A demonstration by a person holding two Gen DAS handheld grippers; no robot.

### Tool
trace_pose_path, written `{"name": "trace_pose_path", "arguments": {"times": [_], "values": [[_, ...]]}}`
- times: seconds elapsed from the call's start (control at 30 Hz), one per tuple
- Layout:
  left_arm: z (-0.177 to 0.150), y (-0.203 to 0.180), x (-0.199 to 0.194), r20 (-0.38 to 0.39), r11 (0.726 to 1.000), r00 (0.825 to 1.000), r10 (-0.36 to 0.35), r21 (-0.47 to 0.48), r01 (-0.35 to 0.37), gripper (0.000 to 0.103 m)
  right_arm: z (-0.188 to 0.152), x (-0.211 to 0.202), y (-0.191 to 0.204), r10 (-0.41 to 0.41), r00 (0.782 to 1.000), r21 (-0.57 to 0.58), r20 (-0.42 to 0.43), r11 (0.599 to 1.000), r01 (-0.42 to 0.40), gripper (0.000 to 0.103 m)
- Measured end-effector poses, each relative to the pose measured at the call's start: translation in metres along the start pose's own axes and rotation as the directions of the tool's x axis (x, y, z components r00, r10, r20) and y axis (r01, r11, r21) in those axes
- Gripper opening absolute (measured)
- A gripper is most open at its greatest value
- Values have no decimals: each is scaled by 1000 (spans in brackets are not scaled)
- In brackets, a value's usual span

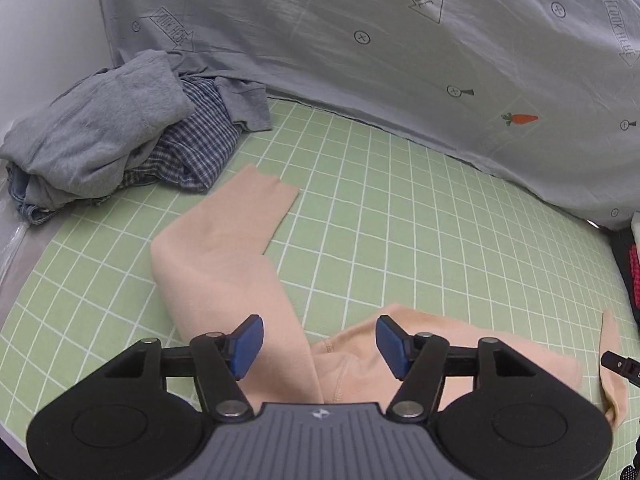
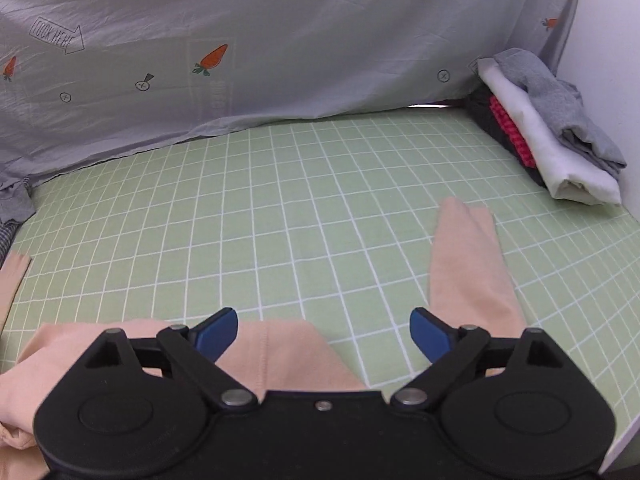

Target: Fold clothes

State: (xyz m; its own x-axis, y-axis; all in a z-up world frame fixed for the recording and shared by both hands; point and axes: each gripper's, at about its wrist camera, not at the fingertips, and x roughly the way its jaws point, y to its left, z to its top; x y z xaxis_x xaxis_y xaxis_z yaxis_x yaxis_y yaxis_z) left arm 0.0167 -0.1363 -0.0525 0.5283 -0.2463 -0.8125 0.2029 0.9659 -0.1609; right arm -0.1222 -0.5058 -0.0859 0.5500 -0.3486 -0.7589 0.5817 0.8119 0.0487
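A peach long-sleeved garment [image 1: 224,252] lies flat on the green checked sheet [image 1: 400,208]. Its left sleeve bends up toward the far left, and its neckline sits just under my left gripper [image 1: 320,346]. That gripper hovers over the collar with its blue pads [image 1: 248,344] apart and nothing pressed between them. In the right wrist view the garment's right sleeve [image 2: 466,264] points away over the sheet [image 2: 280,220]. My right gripper [image 2: 324,336] is wide open above the garment's shoulder, its blue pads [image 2: 430,338] clear of the cloth.
A heap of unfolded clothes, grey [image 1: 92,132] and blue plaid [image 1: 192,148], sits at the far left. A stack of folded clothes [image 2: 548,136] rests at the far right by the white wall. A grey printed cloth [image 1: 360,40] hangs along the back edge.
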Motion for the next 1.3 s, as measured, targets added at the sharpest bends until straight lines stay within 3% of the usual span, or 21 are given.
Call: {"name": "trace_pose_path", "arguments": {"times": [0.13, 0.23, 0.33, 0.43, 0.47, 0.5, 0.53, 0.57, 0.6, 0.73, 0.87, 1.0, 1.13, 1.17, 1.2, 1.27, 1.3], "values": [[4, -5, 52, -116, 997, 992, 42, 66, -34, 63, 0, 43, 17, 70, 993, 32, -91, 997, -67, 94], [4, -10, 79, -177, 992, 984, 13, 125, 9, 63, -3, 60, 19, 85, 985, 60, -150, 995, -77, 93], [-1, -16, 97, -233, 985, 972, -13, 162, 52, 63, -8, 62, 17, 115, 978, 94, -176, 991, -100, 83], [-9, -24, 105, -261, 976, 965, -25, 203, 80, 57, -14, 59, 17, 165, 966, 99, -199, 984, -148, 53], [-12, -26, 104, -247, 972, 969, -16, 222, 73, 48, -16, 57, 18, 176, 963, 94, -203, 983, -159, 38], [-14, -28, 103, -235, 969, 972, -10, 238, 68, 27, -16, 53, 21, 169, 966, 74, -196, 985, -157, 29], [-14, -28, 102, -233, 968, 972, -18, 239, 75, 19, -17, 49, 23, 162, 968, 55, -190, 986, -155, 24], [-14, -27, 100, -230, 968, 973, -28, 238, 84, 12, -17, 45, 25, 156, 971, 36, -180, 988, -152, 13], [-12, -26, 97, -222, 969, 974, -41, 230, 93, 9, -15, 39, 28, 149, 975, 20, -164, 989, -147, 10], [8, -32, 71, -120, 958, 992, -31, 278, 64, 9, 2, 17, 29, 159, 983, 9, -90, 987, -159, 9], [54, -42, 50, 15, 960, 998, -54, 277, 48, 8, 35, 9, 36, 183, 983, -16, -15, 983, -183, 8], [117, -55, 59, 129, 967, 989, -76, 251, 41, 8, 88, 25, 50, 205, 977, -23, 67, 979, -203, 8], [181, -72, 102, 238, 983, 970, -51, 184, 6, 9, 142, 62, 66, 190, 968, -19, 164, 982, -189, 10], [196, -76, 116, 261, 988, 965, -31, 155, -10, 11, 154, 73, 69, 180, 965, -9, 193, 983, -182, 17], [208, -78, 131, 257, 992, 966, -1, 120, -31, 16, 165, 83, 72, 161, 963, -1, 216, 986, -165, 36], [220, -83, 149, 226, 992, 973, 39, 109, -66, 24, 181, 98, 79, 73, 971, 4, 228, 997, -75, 58], [224, -85, 156, 212, 991, 976, 54, 107, -78, 32, 183, 101, 79, 58, 974, 0, 220, 998, -60, 56]]}}
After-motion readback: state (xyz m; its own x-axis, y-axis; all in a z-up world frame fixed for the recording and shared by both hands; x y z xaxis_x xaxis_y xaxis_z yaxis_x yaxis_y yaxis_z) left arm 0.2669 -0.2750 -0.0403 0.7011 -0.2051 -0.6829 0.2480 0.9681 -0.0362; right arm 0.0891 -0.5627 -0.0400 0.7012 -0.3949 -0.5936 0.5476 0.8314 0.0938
